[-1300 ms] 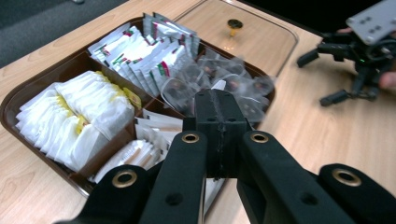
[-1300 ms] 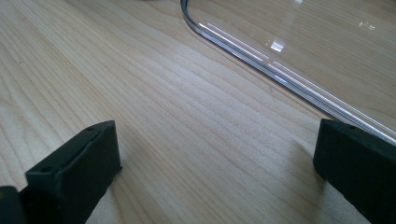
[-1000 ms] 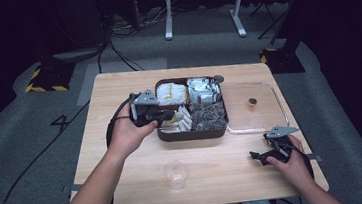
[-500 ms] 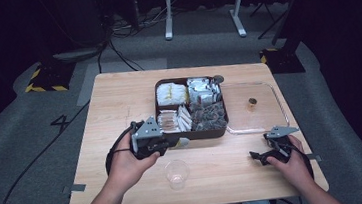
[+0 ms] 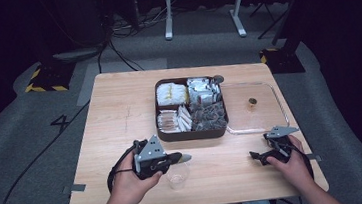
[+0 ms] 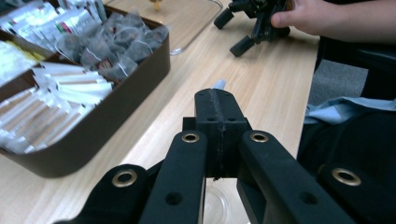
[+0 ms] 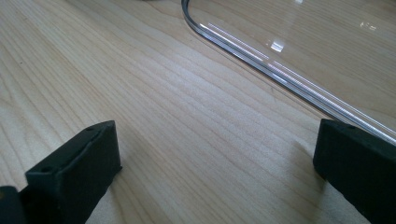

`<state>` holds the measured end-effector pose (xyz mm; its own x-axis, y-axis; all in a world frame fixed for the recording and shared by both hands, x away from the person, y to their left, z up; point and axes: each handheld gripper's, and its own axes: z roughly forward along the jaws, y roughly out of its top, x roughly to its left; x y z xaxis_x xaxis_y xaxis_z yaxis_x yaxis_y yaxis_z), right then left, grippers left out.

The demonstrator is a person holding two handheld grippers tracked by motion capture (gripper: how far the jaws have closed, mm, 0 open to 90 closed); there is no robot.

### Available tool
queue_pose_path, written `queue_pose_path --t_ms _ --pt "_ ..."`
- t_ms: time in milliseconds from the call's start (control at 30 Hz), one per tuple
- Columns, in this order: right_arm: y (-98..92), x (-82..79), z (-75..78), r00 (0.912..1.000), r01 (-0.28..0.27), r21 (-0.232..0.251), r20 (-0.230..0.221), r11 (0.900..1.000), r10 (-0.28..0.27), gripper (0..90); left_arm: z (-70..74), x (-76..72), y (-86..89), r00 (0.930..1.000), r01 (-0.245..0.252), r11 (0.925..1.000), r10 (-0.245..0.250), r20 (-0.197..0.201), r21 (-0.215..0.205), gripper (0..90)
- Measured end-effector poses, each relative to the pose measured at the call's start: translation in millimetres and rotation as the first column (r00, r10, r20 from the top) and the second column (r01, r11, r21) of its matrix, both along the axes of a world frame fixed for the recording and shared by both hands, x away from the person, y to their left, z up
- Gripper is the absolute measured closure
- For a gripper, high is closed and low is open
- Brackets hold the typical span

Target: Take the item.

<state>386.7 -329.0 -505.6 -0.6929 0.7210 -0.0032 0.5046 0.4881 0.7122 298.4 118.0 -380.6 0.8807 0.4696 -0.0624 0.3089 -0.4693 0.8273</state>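
Pale wood desk. Left hand-held gripper has its jaws pinched together on a small white packet, poised right above the clear plastic cup, likely to drop it in. Brown divided box of tea bags and sachets sits just beyond. Right hand-held gripper rests on the desk, jaws wide apart and empty, parked beside the clear lid.

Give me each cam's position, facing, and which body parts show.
High view: above the person's side, looking down on the table; both forearms, left gripper, right gripper.
Left gripper view: along shut jaws past the brown box.
Right gripper view: low between open jaws at the clear lid.
Shared: brown box, high and left.
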Motion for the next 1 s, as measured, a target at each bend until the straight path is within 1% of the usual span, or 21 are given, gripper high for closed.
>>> queue_pose_path --t_ms 133,200,367,500,667,700,733,767,800,833,867,1000 --pt "0.0 0.0 0.0 1.0 0.0 0.0 0.0 1.0 0.0 0.5 -5.5 -3.8 5.2 0.9997 -0.007 0.9999 0.007 -0.022 0.008 90.0" --pt "0.0 0.0 0.0 1.0 0.0 0.0 0.0 1.0 0.0 0.6 -8.7 -5.5 6.6 0.9997 -0.006 0.9999 0.006 -0.024 0.016 90.0" --pt "0.4 -0.1 0.0 1.0 0.003 0.0 0.0 1.0 -0.003 0.6 -13.6 -6.8 7.2 0.9993 -0.002 0.9998 0.003 -0.037 0.018 90.0" --pt "0.8 -0.3 0.0 1.0 0.005 0.0 0.0 1.0 -0.005 0.5 -19.3 -7.0 7.6 0.9986 0.003 0.9998 -0.002 -0.054 0.022 90.0" --pt "0.8 -0.3 0.0 1.0 0.005 0.0 0.0 1.0 -0.005 0.5 -21.1 -6.7 8.8 0.999 0.003 0.9998 -0.002 -0.045 0.017 88.7" --pt "0.8 -0.3 0.0 1.0 0.005 0.0 0.0 1.0 -0.005 0.5 -21.1 -6.8 8.9 0.9989 -0.005 1.0 0.005 -0.046 -0.001 79.9" --pt "0.8 -0.3 0.0 1.0 0.005 0.0 0.0 1.0 -0.005 0.6 -20.6 -6.9 8.9 0.9991 -0.01 0.9996 0.008 -0.041 -0.027 68.4" --pt "0.8 -0.3 0.0 1.0 0.005 0.0 0.0 1.0 -0.005 0.6 -20.1 -7.3 8.9 0.9992 -0.009 0.9995 0.007 -0.039 -0.031 60.7" --pt "0.8 -0.3 0.0 1.0 0.005 0.0 0.0 1.0 -0.005 0.5 -19.5 -7.8 8.9 0.999 -0.007 0.9994 0.005 -0.044 -0.035 58.4" --pt "0.8 -0.3 0.0 1.0 0.005 0.0 0.0 1.0 -0.005 0.5 -18.8 -8.1 8.5 0.9988 -0.002 0.9989 0.0 -0.05 -0.048 57.1" --pt "0.8 -0.3 0.0 1.0 0.005 0.0 0.0 1.0 -0.005 0.6 -18.8 -8.1 8.5 0.9988 -0.002 0.9989 0.0 -0.05 -0.048 55.9" --pt "0.8 -0.4 0.0 1.0 0.006 0.0 -0.001 1.0 -0.006 0.5 -19.0 -3.4 8.9 0.9995 -0.009 0.9995 0.009 -0.03 -0.03 53.6"
